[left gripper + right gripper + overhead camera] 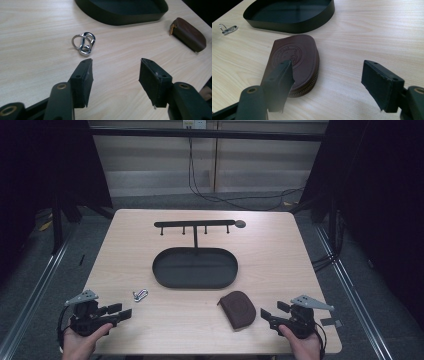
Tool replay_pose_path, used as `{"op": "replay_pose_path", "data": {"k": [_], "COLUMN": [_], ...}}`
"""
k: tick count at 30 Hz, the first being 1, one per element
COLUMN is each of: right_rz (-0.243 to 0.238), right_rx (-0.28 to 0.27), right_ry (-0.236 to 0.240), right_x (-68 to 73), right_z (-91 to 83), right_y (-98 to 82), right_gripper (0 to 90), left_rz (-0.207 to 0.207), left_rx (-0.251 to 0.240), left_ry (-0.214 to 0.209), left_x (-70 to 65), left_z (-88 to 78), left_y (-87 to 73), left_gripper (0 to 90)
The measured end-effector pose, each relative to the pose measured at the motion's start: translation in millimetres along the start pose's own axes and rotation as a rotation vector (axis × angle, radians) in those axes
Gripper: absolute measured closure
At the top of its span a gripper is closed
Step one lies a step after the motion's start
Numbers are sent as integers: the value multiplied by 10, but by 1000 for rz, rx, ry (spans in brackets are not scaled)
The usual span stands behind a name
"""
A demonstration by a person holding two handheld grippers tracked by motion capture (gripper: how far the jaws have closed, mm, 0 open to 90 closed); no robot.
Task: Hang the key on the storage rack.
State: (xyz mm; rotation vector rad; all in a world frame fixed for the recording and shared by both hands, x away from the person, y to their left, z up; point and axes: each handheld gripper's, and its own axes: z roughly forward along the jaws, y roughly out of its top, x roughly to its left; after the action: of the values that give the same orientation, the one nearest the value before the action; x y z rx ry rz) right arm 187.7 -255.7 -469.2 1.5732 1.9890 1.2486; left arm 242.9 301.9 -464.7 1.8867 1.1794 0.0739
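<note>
A silver key ring with a carabiner (140,295) (83,43) (228,29) lies on the wooden table, left of the middle. To its left, near the front edge, my left gripper (123,311) (115,75) stands open with nothing between its jaws, the key ring just ahead of them. A brown leather zip pouch (239,309) (293,60) (188,34) lies flat at the front right. My right gripper (265,313) (332,82) is open beside it, its left jaw over the pouch's near edge, not gripping it.
A black oval tray (195,281) (120,18) (289,25) sits mid-table, with a black hook rack (195,224) rising behind it. A small dark tag (331,322) lies at the table's front right corner. Cables run on the floor beyond the far edge.
</note>
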Motion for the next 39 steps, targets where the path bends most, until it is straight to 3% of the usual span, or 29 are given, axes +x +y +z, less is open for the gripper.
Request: {"op": "replay_pose_path", "data": {"k": [9,14,17,23,29,32,39], "right_rz": [-2,-8,-14,-10,-12,-12,-14], "right_rx": [2,7,14,16,21,21,27], "right_ry": [2,0,3,2,4,2,6], "right_x": [4,18,34,14,25,18,25], "right_z": [-11,-7,2,19,18,19,27], "right_y": [-5,-2,-3,0,-1,-2,0], "right_gripper": [253,253,253,253,253,253,253], "left_rz": [-4,19,25,57,54,31,35], "left_rx": [25,41,51,132,181,205,265], "left_ry": [17,44,64,83,98,100,108], "left_x": [21,49,61,63,61,83,101], "left_z": [15,-20,-28,57,96,146,222], "left_y": [0,89,154,338,457,529,646], "left_gripper": [422,541,551,549,509,470,464]}}
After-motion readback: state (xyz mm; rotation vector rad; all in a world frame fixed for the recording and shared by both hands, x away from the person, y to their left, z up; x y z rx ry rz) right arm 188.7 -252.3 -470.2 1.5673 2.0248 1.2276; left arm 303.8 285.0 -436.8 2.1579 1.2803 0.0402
